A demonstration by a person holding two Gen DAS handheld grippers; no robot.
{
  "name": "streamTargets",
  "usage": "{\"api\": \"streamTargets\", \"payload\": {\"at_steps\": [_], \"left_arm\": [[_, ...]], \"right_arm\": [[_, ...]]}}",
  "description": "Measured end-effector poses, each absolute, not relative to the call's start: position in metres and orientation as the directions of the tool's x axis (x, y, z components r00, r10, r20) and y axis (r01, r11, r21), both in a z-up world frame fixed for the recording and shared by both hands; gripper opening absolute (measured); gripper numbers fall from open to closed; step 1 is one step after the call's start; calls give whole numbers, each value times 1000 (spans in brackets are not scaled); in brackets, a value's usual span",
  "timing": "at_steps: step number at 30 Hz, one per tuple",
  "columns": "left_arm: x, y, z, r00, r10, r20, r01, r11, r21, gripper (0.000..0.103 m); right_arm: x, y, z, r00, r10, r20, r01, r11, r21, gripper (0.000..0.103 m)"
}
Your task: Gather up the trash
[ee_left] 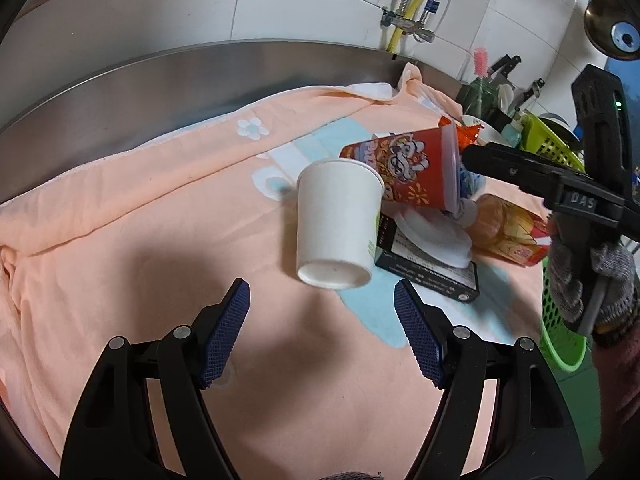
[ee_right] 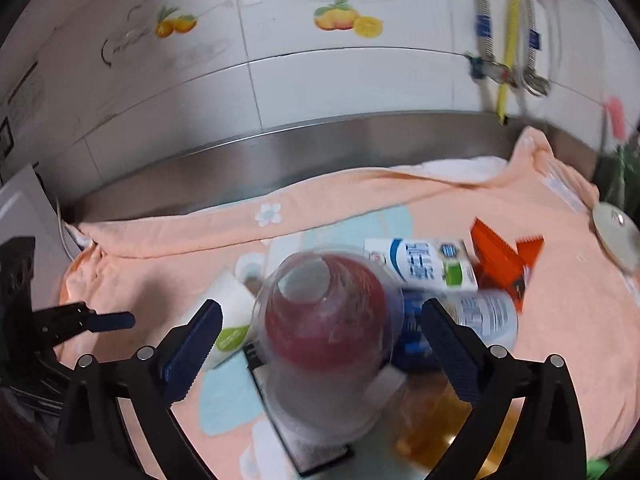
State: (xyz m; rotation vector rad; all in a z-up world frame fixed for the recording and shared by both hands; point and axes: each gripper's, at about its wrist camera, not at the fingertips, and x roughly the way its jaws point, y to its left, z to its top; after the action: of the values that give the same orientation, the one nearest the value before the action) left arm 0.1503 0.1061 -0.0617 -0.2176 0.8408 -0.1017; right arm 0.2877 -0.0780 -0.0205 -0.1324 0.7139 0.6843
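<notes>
A white paper cup (ee_left: 336, 224) lies on its side on the peach towel (ee_left: 140, 220), just beyond my left gripper (ee_left: 320, 286), which stands open with nothing between its fingers. Behind it a red printed cup (ee_left: 404, 172) with a clear lid is tilted over a pile of trash. In the right wrist view this red cup (ee_right: 328, 320) sits blurred between the wide-open jaws of my right gripper (ee_right: 320, 306), with a gap on each side of it. The white cup (ee_right: 232, 320) shows to its left, and the left gripper's pad (ee_right: 108, 322) further left.
The pile holds a black box (ee_left: 432, 272), a white lid (ee_left: 436, 236), a yellow snack packet (ee_left: 508, 228), a milk carton (ee_right: 424, 264) and an orange wrapper (ee_right: 504, 260). A green basket (ee_left: 560, 328) hangs off the right edge. A steel rim (ee_left: 200, 76) backs the towel.
</notes>
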Motion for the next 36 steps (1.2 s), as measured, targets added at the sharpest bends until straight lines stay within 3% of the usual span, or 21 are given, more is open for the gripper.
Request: {"api": "streamTargets", "payload": {"at_steps": [22, 26, 36], "left_arm": [[179, 102, -69, 647, -188, -739, 23, 974, -227, 76], [187, 99, -70, 643, -185, -743, 29, 975, -219, 76], [211, 88, -77, 629, -184, -756, 48, 979, -199, 76]], "right_arm": [[328, -57, -55, 473, 508, -720, -641, 759, 115, 96], [322, -53, -54, 479, 508, -716, -653, 751, 97, 88], [307, -59, -45, 520, 512, -684, -634, 768, 92, 87]]}}
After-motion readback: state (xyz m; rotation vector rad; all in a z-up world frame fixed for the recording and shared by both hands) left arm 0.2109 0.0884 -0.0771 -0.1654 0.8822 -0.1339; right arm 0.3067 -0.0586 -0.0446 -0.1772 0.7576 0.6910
